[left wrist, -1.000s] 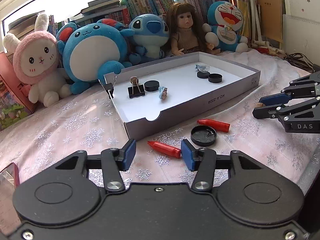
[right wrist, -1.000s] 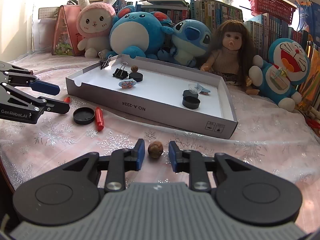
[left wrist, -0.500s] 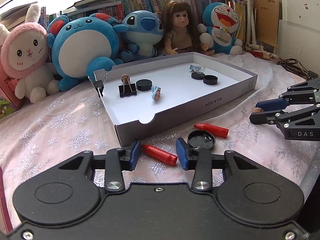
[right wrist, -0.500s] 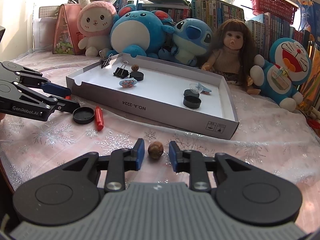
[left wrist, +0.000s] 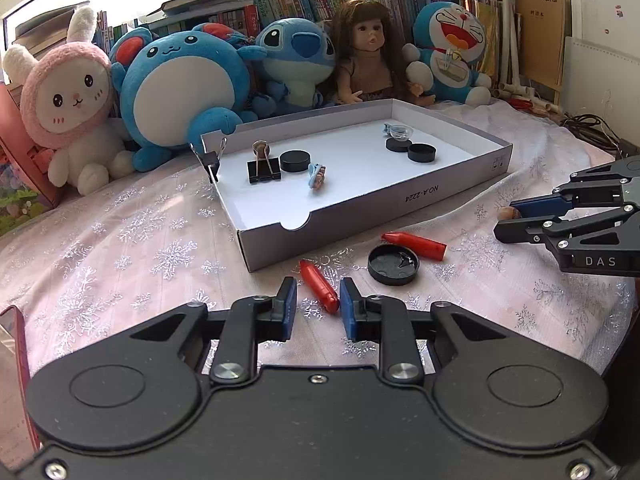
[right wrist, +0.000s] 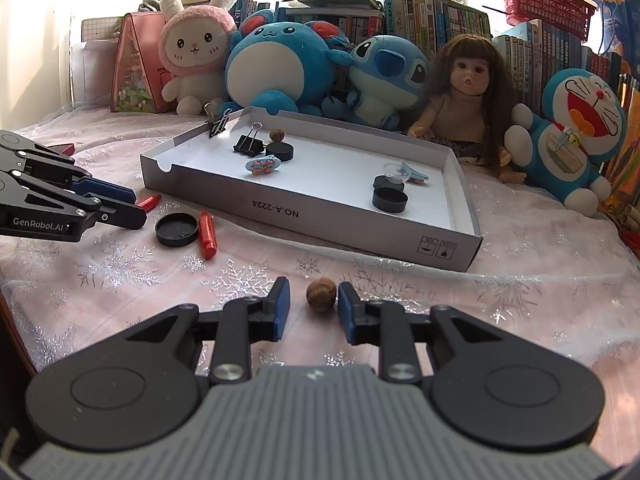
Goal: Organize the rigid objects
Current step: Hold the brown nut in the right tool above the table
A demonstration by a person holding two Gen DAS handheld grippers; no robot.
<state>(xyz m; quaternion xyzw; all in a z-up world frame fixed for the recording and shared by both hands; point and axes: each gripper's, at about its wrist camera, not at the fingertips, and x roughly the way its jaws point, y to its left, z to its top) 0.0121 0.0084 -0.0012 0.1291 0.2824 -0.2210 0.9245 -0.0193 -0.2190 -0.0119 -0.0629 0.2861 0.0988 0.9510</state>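
left tool (left wrist: 318, 304) closing around a red crayon (left wrist: 319, 291), best squeezed mid-barrel; right tool (right wrist: 313, 306) open, straddling a nut (right wrist: 321, 294).

Home bedroom, plush toys (left wrist: 176, 92) and doll (right wrist: 466, 92), crowded bookshelf (right wrist: 440, 16), snowflake-patterned bedspread (left wrist: 132, 248)

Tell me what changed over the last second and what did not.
The left gripper eased forward over the near red crayon, and its jaws are closing around it; no firm grip shows yet. The right gripper, the nut between its fingers, and the tray stayed put.
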